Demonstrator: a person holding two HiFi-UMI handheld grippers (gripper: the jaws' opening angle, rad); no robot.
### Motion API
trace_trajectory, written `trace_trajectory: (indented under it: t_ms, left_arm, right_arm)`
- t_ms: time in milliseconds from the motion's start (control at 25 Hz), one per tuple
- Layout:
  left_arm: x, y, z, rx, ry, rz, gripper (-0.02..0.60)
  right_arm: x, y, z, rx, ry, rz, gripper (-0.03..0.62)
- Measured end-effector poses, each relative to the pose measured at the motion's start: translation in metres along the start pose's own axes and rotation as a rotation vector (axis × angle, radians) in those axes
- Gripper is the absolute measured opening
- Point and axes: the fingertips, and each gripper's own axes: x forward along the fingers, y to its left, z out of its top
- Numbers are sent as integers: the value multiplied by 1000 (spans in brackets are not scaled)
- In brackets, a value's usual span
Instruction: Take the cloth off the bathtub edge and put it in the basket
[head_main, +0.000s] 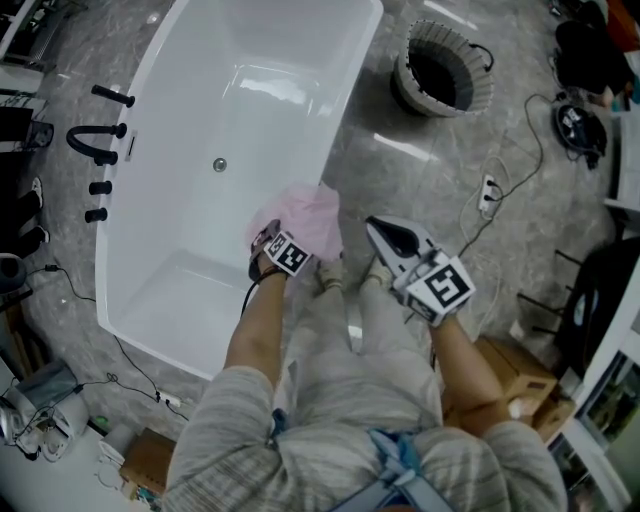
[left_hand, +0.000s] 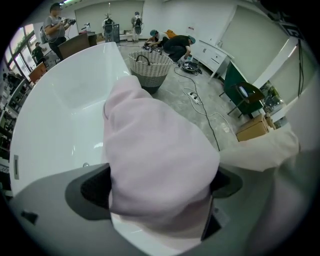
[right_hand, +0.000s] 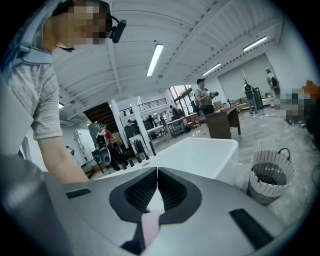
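No word, number, brand or sign can be read in any of the views. The only print is a black-and-white square pattern on the left marker cube (head_main: 288, 253), just at 9 o'clock of the head view's centre, and on the right marker cube (head_main: 443, 286), at about 3 o'clock. Neither pattern holds letters or digits.

The cloth (head_main: 300, 222) was soft, matt pink fabric. The bathtub (head_main: 262, 80) looked smooth and glossy white, the basket (head_main: 482, 96) coarsely woven, the floor (head_main: 400, 175) polished grey stone.
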Motion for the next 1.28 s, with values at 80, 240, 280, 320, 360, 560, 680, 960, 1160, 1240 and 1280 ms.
trace_trajectory:
  t_ms: [80, 240, 280, 320, 360, 560, 680, 960, 1160, 1240, 1280]
  left_arm:
    - [2, 0, 1, -4, -8, -13, 572]
    - [3, -1, 4, -21, -27, -28, 572]
    - [3, 0, 4, -23, -28, -29, 572]
    - [2, 0, 4, -27, -29, -30, 572]
    - [2, -1, 4, -32, -30, -32, 565]
    - [-2, -2, 4, -78, -35, -40, 513]
    - [-5, 0, 4, -93, -43, -31, 496]
    - [-15, 0, 3, -149, -49, 28, 431]
    - [-24, 0, 2, -169, -55, 43, 392]
    - [-29, -1, 1, -183, -60, 32, 367]
    - [-31, -2, 0, -191, -61, 24, 352]
  right_arm:
    - [1, -3, -4, -9, 20, -2, 3]
    - [4, -5, -4, 1, 15, 9, 3]
    - [4, -5, -4, 6, 13, 7, 3]
    - [4, -5, -3, 8, 9, 6, 3]
    - [4, -5, -2, 8, 5, 5, 3]
    - [0, -9, -7, 14, 13, -9, 3]
    - [-1, -11, -11, 17, 24, -23, 3]
    - [-6, -13, -10, 17, 22, -37, 3]
    - [-7, -12, 2, 11, -5, -43, 3]
    - [-8, -11, 3, 15, -3, -52, 3]
    - [-9, -11, 4, 15, -3, -56, 3]
